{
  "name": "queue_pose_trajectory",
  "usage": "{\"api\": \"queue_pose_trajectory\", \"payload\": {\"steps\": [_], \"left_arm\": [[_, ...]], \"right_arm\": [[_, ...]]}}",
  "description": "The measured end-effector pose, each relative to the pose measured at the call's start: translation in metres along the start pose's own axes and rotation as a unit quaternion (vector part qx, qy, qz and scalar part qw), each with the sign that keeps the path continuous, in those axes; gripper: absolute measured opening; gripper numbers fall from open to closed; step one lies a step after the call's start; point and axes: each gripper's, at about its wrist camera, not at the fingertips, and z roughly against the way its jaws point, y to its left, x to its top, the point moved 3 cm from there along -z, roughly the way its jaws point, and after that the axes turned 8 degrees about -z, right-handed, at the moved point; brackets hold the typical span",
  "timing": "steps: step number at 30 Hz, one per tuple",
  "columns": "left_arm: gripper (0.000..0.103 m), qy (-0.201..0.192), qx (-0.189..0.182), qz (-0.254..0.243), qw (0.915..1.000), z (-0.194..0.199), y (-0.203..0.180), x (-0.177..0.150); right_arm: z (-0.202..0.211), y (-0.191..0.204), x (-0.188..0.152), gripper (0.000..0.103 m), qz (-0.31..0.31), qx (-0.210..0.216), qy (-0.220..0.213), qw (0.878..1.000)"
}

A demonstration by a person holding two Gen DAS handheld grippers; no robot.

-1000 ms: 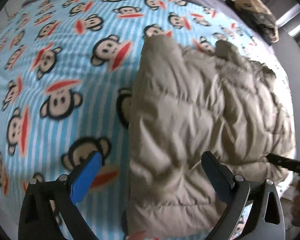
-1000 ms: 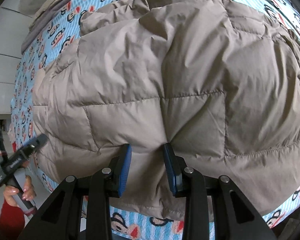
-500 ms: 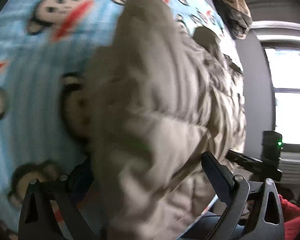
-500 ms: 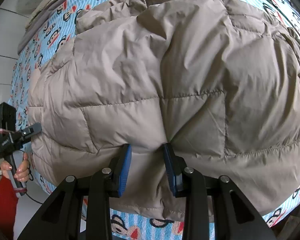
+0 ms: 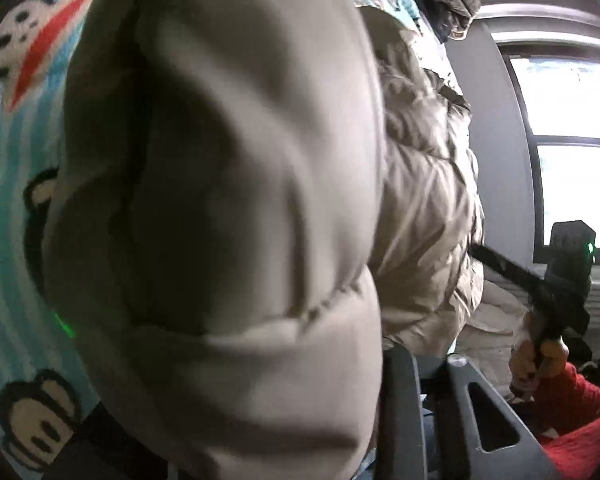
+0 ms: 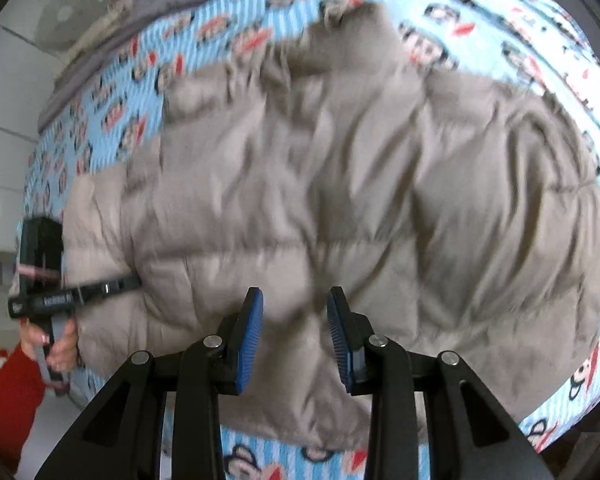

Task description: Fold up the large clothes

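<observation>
Item: 1 large quilted puffer jacket (image 6: 340,208), beige-taupe, matte shell, stitched into broad padded panels. It is laid on a bed sheet (image 6: 112,120) of pale blue and white stripes printed with cartoon monkey heads with red mouths. The panels are heavily creased and puffed; a horizontal seam is seen across the middle in the right wrist view. The near hem is found close to the sheet's near edge. A frayed or furred trim is suggested at the far end, though blur prevents certainty.

Left gripper (image 6: 134,282): seen from the right wrist view at the jacket's left edge, held by a hand (image 6: 56,340) with a red sleeve (image 6: 8,392). Its jaws are closing, with a thick fold of the jacket between them; in its own view the lens is filled by that bunched padding (image 5: 220,200).

Right gripper (image 6: 294,336): 2 blue ribbed pads (image 6: 252,332), jaws closing, set slightly apart above the jacket near its hem. Whether fabric is pinched cannot be told through the blur.

Grey bedding (image 6: 100,68) is noted at the sheet's far edge.
</observation>
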Motion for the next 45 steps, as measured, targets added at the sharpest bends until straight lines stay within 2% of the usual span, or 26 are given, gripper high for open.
{"api": "queue_pose_trajectory", "payload": {"steps": [1, 5, 9, 12, 18, 23, 26, 29, 31, 33, 35, 36, 38, 42, 45], "left_arm": [[0.027, -0.002, -0.001, 0.002, 1.0000, 0.002, -0.004, 0.000], [0.024, -0.015, -0.007, -0.003, 0.9998, 0.021, -0.032, 0.002], [0.024, -0.034, -0.018, -0.027, 0.9989, 0.043, -0.087, 0.007], [0.024, -0.035, -0.014, -0.052, 0.9979, 0.045, -0.136, 0.014], [0.024, -0.024, 0.029, -0.097, 0.9946, 0.013, -0.239, 0.033], [0.024, -0.007, 0.125, -0.107, 0.9863, -0.031, -0.299, 0.048], [0.024, -0.006, 0.162, -0.113, 0.9803, -0.061, -0.330, 0.062], [0.024, 0.002, 0.177, -0.112, 0.9779, -0.068, -0.333, 0.058], [0.024, 0.011, 0.193, -0.111, 0.9748, -0.079, -0.335, 0.064], [0.026, 0.021, 0.207, -0.114, 0.9714, -0.098, -0.347, 0.065], [0.034, 0.031, 0.210, -0.123, 0.9695, -0.119, -0.355, 0.064], [0.037, 0.037, 0.207, -0.128, 0.9693, -0.132, -0.359, 0.065], [0.056, 0.043, 0.184, -0.139, 0.9722, -0.156, -0.368, 0.069], [0.056, 0.039, 0.154, -0.172, 0.9722, -0.198, -0.378, 0.078], [0.059, 0.042, 0.132, -0.173, 0.9750, -0.223, -0.378, 0.086]], "right_arm": [[-0.001, 0.000, 0.005, 0.011, -0.001, 0.001, -0.008, 1.000], [-0.021, 0.006, 0.020, 0.010, 0.012, 0.007, -0.011, 1.000], [-0.053, 0.004, 0.027, 0.010, 0.009, 0.022, 0.007, 1.000], [-0.065, -0.003, 0.032, 0.010, -0.011, 0.053, 0.023, 0.998], [-0.084, -0.029, 0.043, 0.006, -0.072, 0.135, 0.060, 0.986], [-0.094, -0.045, 0.045, 0.002, -0.104, 0.186, 0.077, 0.974], [-0.097, -0.055, 0.049, 0.002, -0.129, 0.221, 0.104, 0.961], [-0.081, -0.071, 0.054, 0.002, -0.137, 0.228, 0.129, 0.955], [-0.060, -0.086, 0.057, 0.005, -0.130, 0.237, 0.116, 0.956], [-0.027, -0.116, 0.058, 0.005, -0.124, 0.232, 0.084, 0.961], [-0.005, -0.144, 0.056, 0.005, -0.132, 0.223, 0.061, 0.964], [0.008, -0.165, 0.053, 0.005, -0.144, 0.221, 0.049, 0.963], [0.021, -0.195, 0.045, 0.005, -0.164, 0.216, 0.038, 0.962], [0.041, -0.247, 0.019, 0.006, -0.185, 0.195, 0.024, 0.963], [0.054, -0.277, 0.001, 0.006, -0.188, 0.185, 0.021, 0.964]]}}
